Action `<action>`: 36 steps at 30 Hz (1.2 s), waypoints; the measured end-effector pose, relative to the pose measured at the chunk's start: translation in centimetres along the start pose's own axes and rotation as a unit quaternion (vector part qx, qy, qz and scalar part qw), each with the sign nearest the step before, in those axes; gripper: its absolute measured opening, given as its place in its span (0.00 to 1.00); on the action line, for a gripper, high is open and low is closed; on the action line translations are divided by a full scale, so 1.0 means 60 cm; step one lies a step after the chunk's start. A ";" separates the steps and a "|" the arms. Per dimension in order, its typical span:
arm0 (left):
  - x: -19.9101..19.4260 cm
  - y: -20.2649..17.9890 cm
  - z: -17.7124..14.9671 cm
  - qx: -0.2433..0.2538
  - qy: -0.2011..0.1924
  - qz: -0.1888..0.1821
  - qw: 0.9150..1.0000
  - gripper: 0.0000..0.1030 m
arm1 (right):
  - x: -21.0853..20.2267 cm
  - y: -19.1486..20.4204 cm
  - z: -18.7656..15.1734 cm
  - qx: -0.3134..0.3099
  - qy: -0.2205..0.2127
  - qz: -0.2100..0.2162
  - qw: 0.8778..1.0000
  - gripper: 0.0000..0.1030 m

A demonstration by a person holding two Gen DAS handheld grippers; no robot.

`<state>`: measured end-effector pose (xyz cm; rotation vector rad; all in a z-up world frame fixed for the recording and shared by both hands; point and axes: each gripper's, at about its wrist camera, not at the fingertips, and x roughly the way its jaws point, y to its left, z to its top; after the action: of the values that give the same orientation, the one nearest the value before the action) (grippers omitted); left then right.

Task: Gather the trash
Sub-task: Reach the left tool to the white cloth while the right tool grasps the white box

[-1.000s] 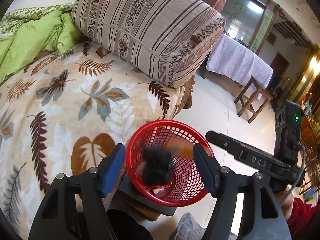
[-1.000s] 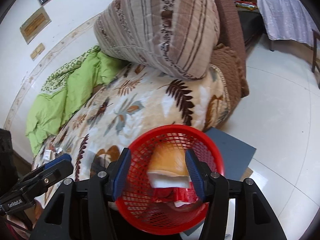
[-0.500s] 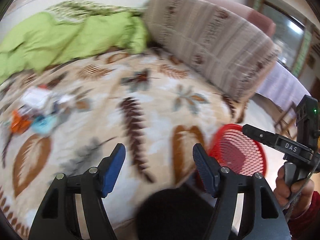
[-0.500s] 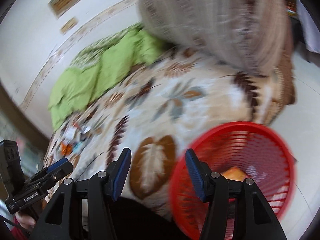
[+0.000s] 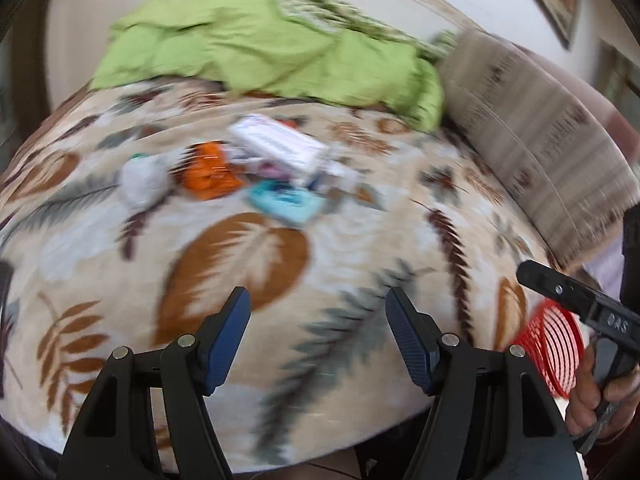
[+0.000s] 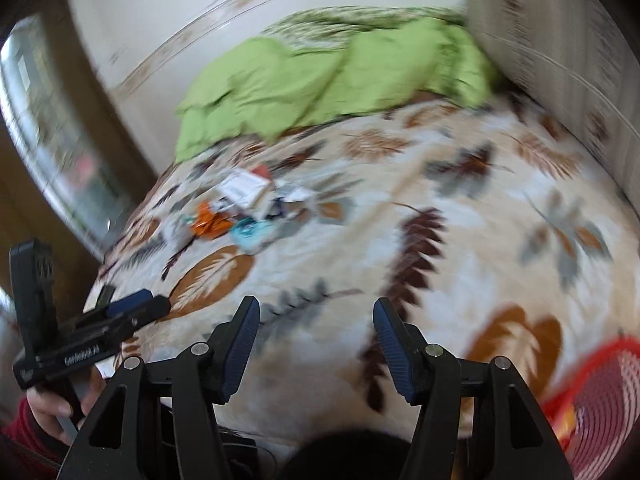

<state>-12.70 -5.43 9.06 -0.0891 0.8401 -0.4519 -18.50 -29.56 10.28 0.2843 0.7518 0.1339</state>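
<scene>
bed (image 5: 352, 240): broad, soft plush blanket, cream with brown and grey leaf print; frames are motion-blurred.
green quilt (image 5: 260, 48): crumpled, thin and slick-looking, heaped at the far side by the wall.
striped pillow (image 5: 532, 128): bulky, quilted, brown and beige, at the right end.
red basket (image 6: 592, 404): round plastic mesh, at the bed's near right corner, some trash already visible inside; only its rim shows in the left wrist view.
trash pile (image 5: 256, 168): loose cluster mid-bed, well apart from the basket. white box (image 5: 280, 144), flat and rectangular, likely card; orange wrapper (image 5: 208, 172), crinkly foil look; teal packet (image 5: 288, 202), flat and soft-edged; pale crumpled wad (image 5: 142, 178), maybe tissue. smaller scraps too blurred to name.

left claw (image 5: 318, 336): open, nothing between the blue ribbed pads, aimed down toward the blanket short of the pile.
right claw (image 6: 316, 340): jaws opening, nothing between them, also short of the pile.

step, judged: approach for another pick, both claws empty.
next move calls for: reach on to the pile, pick 1 piece at the edge (teal packet sits nearest), close low enough to catch flat film without pinching the plush.
</scene>
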 end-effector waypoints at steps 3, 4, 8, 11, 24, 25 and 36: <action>-0.009 0.056 0.007 -0.035 -0.009 0.019 0.999 0.67 | 0.034 0.044 0.031 -0.041 0.005 0.012 0.999 0.64; -0.013 0.069 0.008 -0.044 -0.011 0.022 0.999 0.67 | 0.044 0.057 0.042 -0.051 0.005 0.016 0.999 0.66; -0.026 0.131 0.019 -0.082 -0.024 0.041 0.995 0.67 | 0.107 0.113 0.092 -0.098 0.012 0.025 0.995 0.74; -0.034 0.170 0.026 -0.107 -0.029 0.055 0.992 0.67 | 0.165 0.154 0.123 -0.146 0.020 0.017 0.989 0.76; -0.005 0.272 0.084 -0.165 -0.032 0.082 0.982 0.73 | 0.379 0.215 0.192 -0.275 0.049 -0.054 0.959 0.76; 0.004 0.276 0.092 -0.168 -0.031 0.080 0.982 0.73 | 0.383 0.213 0.192 -0.273 0.050 -0.056 0.959 0.67; 0.147 0.308 0.165 -0.203 0.022 0.075 0.976 0.75 | 0.313 0.161 0.164 -0.149 0.040 -0.003 0.988 0.16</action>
<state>6.20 6.51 4.87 -0.3922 0.9661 -0.1355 1.70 -18.23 7.79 -0.0068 0.8010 0.2510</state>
